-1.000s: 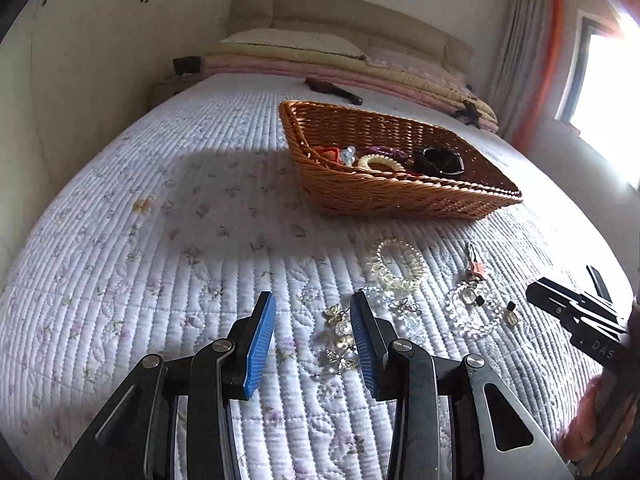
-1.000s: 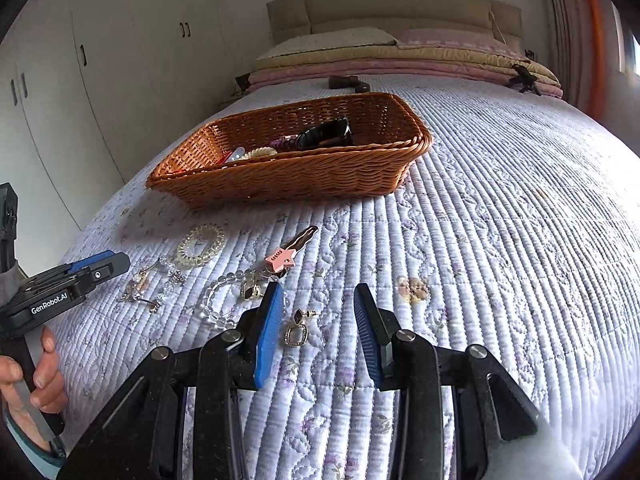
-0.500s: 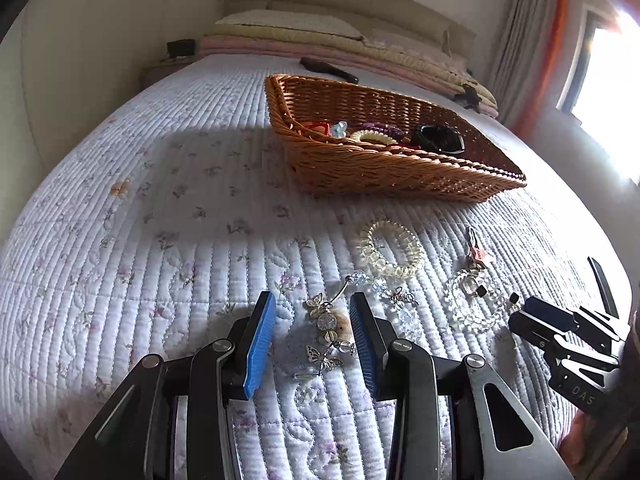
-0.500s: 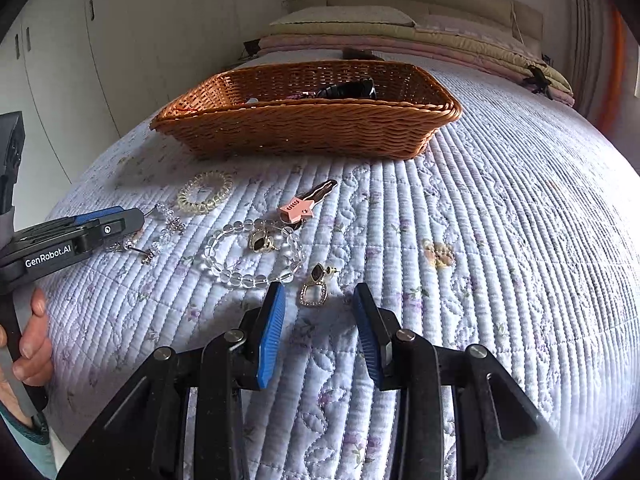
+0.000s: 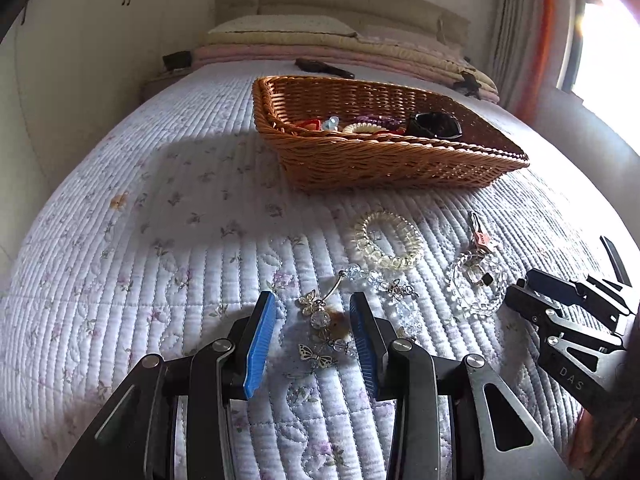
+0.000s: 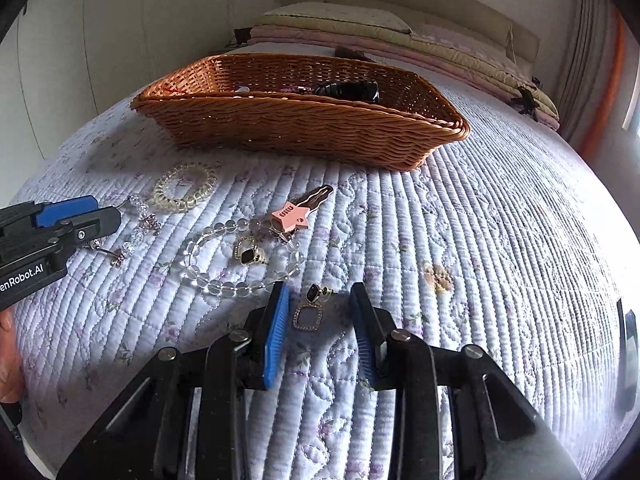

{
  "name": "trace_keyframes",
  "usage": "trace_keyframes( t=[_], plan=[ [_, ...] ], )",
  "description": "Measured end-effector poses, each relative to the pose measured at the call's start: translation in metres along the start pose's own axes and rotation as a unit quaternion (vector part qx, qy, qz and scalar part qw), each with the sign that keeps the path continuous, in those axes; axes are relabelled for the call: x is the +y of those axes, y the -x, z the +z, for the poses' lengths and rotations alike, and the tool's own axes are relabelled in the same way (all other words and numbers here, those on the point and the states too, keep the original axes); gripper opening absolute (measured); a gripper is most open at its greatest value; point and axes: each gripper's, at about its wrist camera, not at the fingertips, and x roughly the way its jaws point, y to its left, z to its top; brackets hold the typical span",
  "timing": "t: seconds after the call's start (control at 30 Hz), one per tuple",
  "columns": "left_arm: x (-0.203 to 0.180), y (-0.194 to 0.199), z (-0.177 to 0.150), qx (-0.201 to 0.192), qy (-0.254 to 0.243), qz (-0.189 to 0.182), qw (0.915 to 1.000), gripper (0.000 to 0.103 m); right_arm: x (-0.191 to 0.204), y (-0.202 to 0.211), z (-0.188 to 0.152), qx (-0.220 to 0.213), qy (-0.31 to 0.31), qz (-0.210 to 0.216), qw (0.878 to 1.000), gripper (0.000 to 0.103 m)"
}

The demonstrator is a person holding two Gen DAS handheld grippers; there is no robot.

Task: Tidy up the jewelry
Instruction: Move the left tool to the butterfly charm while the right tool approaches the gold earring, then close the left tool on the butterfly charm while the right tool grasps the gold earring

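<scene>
Jewelry lies loose on a quilted bed before a wicker basket [image 5: 384, 168] [image 6: 304, 128]. My left gripper [image 5: 314, 308] stands open, its blue pads on either side of a butterfly charm chain [image 5: 320, 332] without pressing it. My right gripper [image 6: 320, 300] is closing around a square drop earring [image 6: 308, 314]; a gap still shows at both pads. A clear bead bracelet [image 6: 240, 260] [image 5: 476, 280] rings a dark-stoned ring [image 6: 250, 254]. A pink star key [image 6: 298, 212] and a coiled hair tie [image 5: 386, 240] [image 6: 186, 188] lie nearer the basket.
The basket holds several pieces, among them a dark hair claw [image 5: 436, 124] and a coiled tie. Pillows and folded bedding [image 5: 320, 40] line the headboard. A white wardrobe [image 6: 100, 40] stands left. A dark flat object [image 6: 628, 356] lies at the bed's right edge.
Both grippers came lower and closer to the quilt. The earring now sits between the right pads, which have narrowed. The butterfly chain stays between the left pads.
</scene>
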Motion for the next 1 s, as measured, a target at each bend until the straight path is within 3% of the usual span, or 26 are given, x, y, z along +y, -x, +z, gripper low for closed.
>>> trace_keyframes(
  t=[0.03, 0.1, 0.17, 0.23, 0.33, 0.47, 0.57, 0.73, 1.0],
  plan=[
    [-0.001, 0.000, 0.000, 0.000, -0.002, 0.000, 1.0000, 0.039, 0.000, 0.001, 0.000, -0.002, 0.001, 0.000, 1.000, 0.019],
    [-0.002, 0.000, -0.001, -0.001, -0.005, 0.002, 1.0000, 0.037, -0.001, 0.002, -0.001, -0.006, -0.003, 0.005, 1.000, 0.016],
    [-0.006, 0.000, -0.001, -0.004, -0.010, 0.013, 0.9999, 0.014, -0.005, 0.003, -0.002, -0.007, -0.009, 0.015, 1.000, 0.016],
    [-0.010, 0.001, -0.002, -0.006, -0.020, 0.016, 0.9997, 0.011, -0.006, 0.005, -0.004, -0.010, -0.012, 0.020, 1.000, 0.016],
    [-0.011, 0.004, -0.003, -0.011, -0.024, 0.012, 0.9996, 0.010, -0.007, 0.009, -0.006, -0.020, -0.020, 0.023, 0.999, 0.016],
    [-0.006, 0.020, -0.002, -0.040, -0.015, -0.023, 0.9988, 0.010, -0.011, 0.028, -0.009, -0.062, -0.025, 0.047, 0.997, 0.016],
    [-0.002, 0.035, -0.002, -0.067, -0.005, -0.076, 0.9949, 0.010, -0.014, 0.042, -0.012, -0.092, -0.025, 0.062, 0.994, 0.016],
    [-0.002, 0.049, -0.001, -0.089, 0.011, -0.133, 0.9871, 0.010, -0.015, 0.048, -0.013, -0.101, -0.028, 0.072, 0.992, 0.016],
    [-0.010, 0.063, 0.003, -0.110, 0.011, -0.151, 0.9823, 0.010, -0.018, 0.060, -0.014, -0.121, -0.033, 0.077, 0.989, 0.016]
  ],
)
